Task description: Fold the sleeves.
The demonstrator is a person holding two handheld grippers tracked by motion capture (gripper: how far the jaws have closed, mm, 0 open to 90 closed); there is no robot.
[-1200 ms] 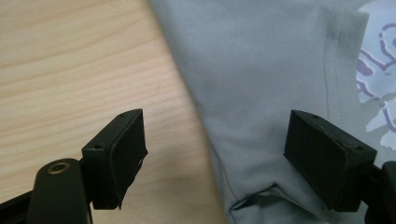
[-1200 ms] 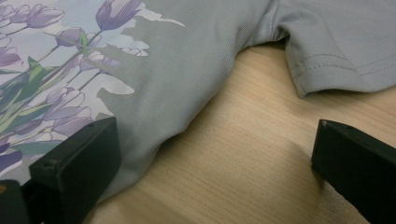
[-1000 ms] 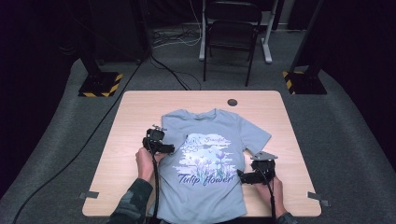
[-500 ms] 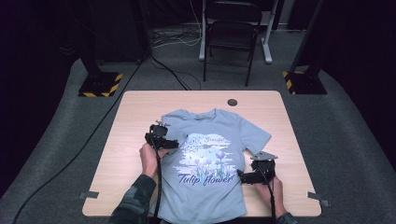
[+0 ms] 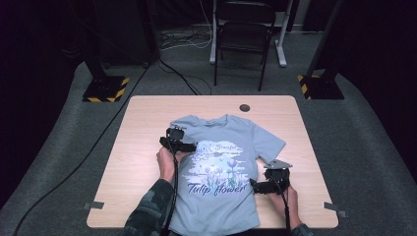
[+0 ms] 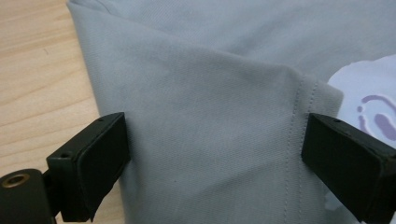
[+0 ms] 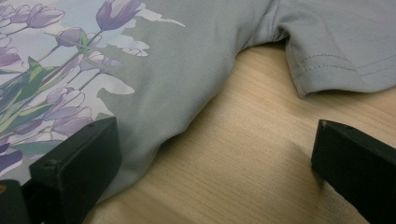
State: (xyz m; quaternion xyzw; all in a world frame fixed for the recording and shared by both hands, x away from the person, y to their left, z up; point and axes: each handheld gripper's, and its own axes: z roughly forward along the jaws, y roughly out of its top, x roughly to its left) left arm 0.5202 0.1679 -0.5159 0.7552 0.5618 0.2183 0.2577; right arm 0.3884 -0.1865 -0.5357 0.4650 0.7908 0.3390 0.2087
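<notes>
Pale wooden table (image 5: 142, 162) carries a grey T-shirt (image 5: 221, 196) lying flat, its left sleeve folded inward beneath the left gripper (image 5: 178, 140), whose jaws have just been opening off the fold, while the right gripper (image 5: 269, 183) waits wide open and empty beside the side seam, probably next to fold the right sleeve (image 7: 336, 51) likewise.

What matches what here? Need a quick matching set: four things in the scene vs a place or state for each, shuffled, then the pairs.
Things:
1. T-shirt
2. left sleeve
3. right sleeve
4. small dark disc

Places or states:
A. folded in over the shirt body, between the open jaws of the left gripper
B. on the bare wood beyond the collar, near the table's far edge
C. spread out flat to the side, beyond the open right gripper
D. lying print side up, hem toward the person

Pairs: 1-D, 2-A, 3-C, 4-B
</notes>
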